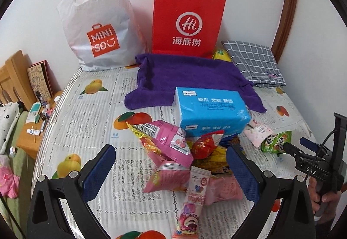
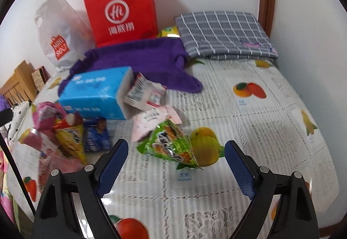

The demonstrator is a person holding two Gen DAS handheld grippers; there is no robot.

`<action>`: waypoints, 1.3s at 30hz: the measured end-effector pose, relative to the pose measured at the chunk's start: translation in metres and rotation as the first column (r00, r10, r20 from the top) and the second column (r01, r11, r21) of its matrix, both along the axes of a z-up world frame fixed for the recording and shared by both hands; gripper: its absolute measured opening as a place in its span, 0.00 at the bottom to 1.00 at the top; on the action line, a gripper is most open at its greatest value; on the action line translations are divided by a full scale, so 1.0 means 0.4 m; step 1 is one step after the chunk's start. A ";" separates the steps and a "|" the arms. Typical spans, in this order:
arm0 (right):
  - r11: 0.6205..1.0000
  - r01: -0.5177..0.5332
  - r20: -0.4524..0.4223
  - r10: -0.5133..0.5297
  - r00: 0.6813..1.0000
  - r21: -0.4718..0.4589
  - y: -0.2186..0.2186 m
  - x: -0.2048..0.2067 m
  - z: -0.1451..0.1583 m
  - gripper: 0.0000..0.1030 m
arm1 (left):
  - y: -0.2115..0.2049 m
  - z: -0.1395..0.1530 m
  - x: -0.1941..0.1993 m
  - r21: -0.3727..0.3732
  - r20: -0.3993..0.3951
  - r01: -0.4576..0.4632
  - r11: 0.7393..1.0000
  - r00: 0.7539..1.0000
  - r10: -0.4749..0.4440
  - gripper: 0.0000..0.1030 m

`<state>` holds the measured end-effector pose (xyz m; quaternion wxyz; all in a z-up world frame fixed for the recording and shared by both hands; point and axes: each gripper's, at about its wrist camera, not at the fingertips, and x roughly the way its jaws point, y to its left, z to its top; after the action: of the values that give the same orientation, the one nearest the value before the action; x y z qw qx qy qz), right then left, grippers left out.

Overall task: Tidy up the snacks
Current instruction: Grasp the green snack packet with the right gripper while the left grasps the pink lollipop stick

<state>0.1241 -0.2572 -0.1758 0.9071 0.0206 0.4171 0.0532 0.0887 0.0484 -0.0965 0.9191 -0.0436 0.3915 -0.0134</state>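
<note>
L: left gripper (image 1: 171, 165) jaws apart, empty, over pink snack packets (image 1: 171, 145) | R: right gripper (image 2: 175, 158) jaws apart, empty, green snack bag (image 2: 171, 143) lay between them on table (image 2: 271, 130) | tip: straddle bag middle, then pinch gently

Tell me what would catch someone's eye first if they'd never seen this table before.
Probably the bright red paper bag standing against the wall at the back, with a white plastic shopping bag beside it. Next, the jumble of snack packets in the foreground, piled against a blue tissue pack that lies partly on a purple towel. A green snack packet lies apart, just ahead of the open right gripper.
</note>
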 end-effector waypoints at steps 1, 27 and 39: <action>1.000 -0.003 -0.003 0.003 1.000 0.003 -0.002 0.007 -0.008 0.87 | 0.002 -0.004 0.005 0.000 -0.003 -0.002 1.000 1.000 0.002 0.99; 0.991 -0.047 -0.039 0.052 0.998 0.126 -0.013 0.024 -0.055 0.45 | 0.060 -0.097 -0.024 -0.041 -0.081 -0.004 0.999 0.997 0.001 0.94; 0.992 -0.028 -0.017 0.030 0.999 0.123 -0.006 -0.037 -0.028 0.45 | -0.012 -0.170 -0.080 -0.052 -0.134 0.100 0.994 0.985 -0.106 0.73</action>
<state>0.1093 -0.2595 -0.1872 0.8992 0.0709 0.4220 0.0918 0.0569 0.0435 -0.1646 0.8870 -0.0447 0.4548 -0.0665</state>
